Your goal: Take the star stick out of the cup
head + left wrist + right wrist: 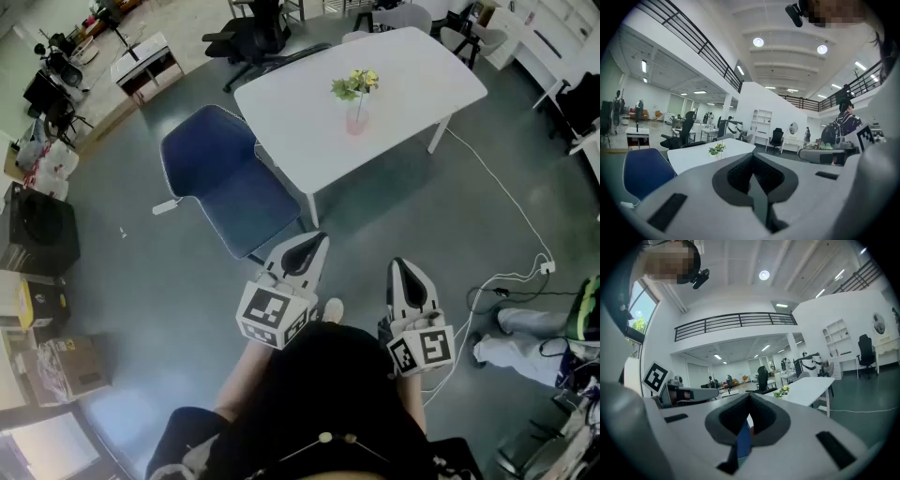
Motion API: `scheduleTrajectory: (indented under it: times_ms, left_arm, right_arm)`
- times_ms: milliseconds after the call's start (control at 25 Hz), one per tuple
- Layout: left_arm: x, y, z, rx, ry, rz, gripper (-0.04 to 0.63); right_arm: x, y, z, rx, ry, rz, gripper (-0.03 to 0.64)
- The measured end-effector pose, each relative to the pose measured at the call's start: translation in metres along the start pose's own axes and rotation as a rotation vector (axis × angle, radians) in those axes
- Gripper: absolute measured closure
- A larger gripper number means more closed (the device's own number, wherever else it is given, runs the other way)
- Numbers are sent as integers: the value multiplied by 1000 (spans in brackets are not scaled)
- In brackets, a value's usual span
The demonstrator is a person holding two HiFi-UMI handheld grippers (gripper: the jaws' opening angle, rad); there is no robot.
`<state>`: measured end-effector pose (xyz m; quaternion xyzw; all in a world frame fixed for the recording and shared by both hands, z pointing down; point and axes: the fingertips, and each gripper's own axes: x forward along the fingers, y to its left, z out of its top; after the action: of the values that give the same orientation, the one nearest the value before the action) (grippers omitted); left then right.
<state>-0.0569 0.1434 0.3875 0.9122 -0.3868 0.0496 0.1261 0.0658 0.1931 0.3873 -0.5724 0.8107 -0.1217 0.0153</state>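
Note:
A small pinkish cup (356, 122) stands near the middle of the white table (412, 75), with green and yellow sprigs (354, 84) sticking up out of it. I cannot tell a star stick apart among them at this distance. Both grippers are held close to my body, well short of the table. The left gripper (307, 246) is shut and empty, and so is the right gripper (401, 267). In the left gripper view the jaws (751, 174) meet, and the cup (717, 150) shows far off. The right gripper view shows closed jaws (749, 416) and the distant cup (780, 391).
A blue chair (225, 183) stands between me and the table's left end. A black office chair (253, 37) is behind the table. A white cable (506, 197) runs over the floor at right. Boxes (37, 234) line the left side. Someone's legs (525, 342) are at right.

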Motion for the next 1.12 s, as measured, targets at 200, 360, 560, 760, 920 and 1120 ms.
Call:
scheduleTrajectory:
  times_ms: [200, 360, 560, 760, 920, 1120]
  left_arm:
    - [5, -3, -2, 1, 10, -6, 594]
    - [6, -2, -3, 0, 16, -5, 594]
    - [8, -4, -4, 4, 23, -9, 594]
    - [12, -7, -10, 5, 50, -7, 594]
    - [20, -13, -20, -1, 72, -4, 594]
    - [28, -22, -32, -17, 85, 7, 594]
  right_arm:
    - [3, -1, 0, -13, 9, 4, 615]
    - [2, 0, -2, -28, 21, 5, 615]
    - [-2, -4, 0, 3, 4, 12, 615]
    - [-5, -8, -1, -11, 6, 14, 614]
    - [-10, -18, -8, -11, 21, 18, 614]
    - [-12, -37, -13, -25, 37, 17, 615]
